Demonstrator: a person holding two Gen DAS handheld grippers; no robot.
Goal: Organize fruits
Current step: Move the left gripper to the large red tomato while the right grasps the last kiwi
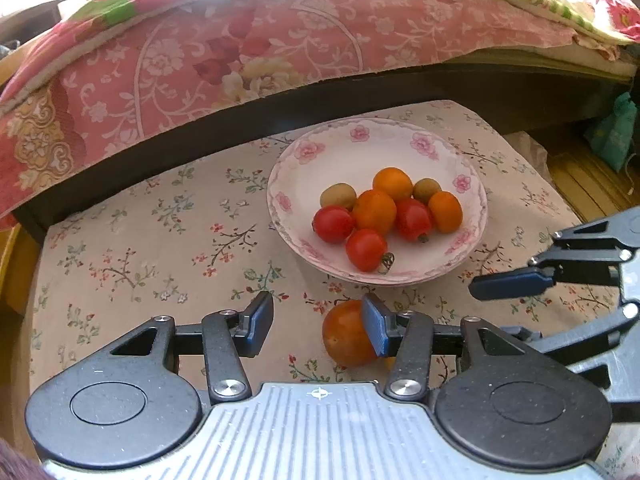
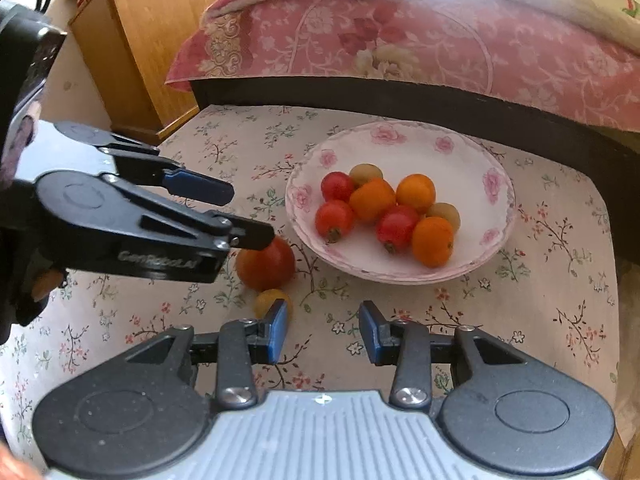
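Eight fruits fill the plate [image 2: 472, 152]; two (big tomato [image 2: 266, 266] at seven o'clock) remain; both grippers' fingers [image 1: 260, 320] spread, empty.

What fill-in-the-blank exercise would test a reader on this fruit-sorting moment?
1. The white plate with a pink-flowered rim holds ___ red tomatoes.
2. The large red-orange tomato lies outside the plate, on the floral ___.
3. The small round fruit beside it is ___ in colour.
4. The right gripper has ___ between its fingers.

Missing words: three; tablecloth; yellow; nothing.
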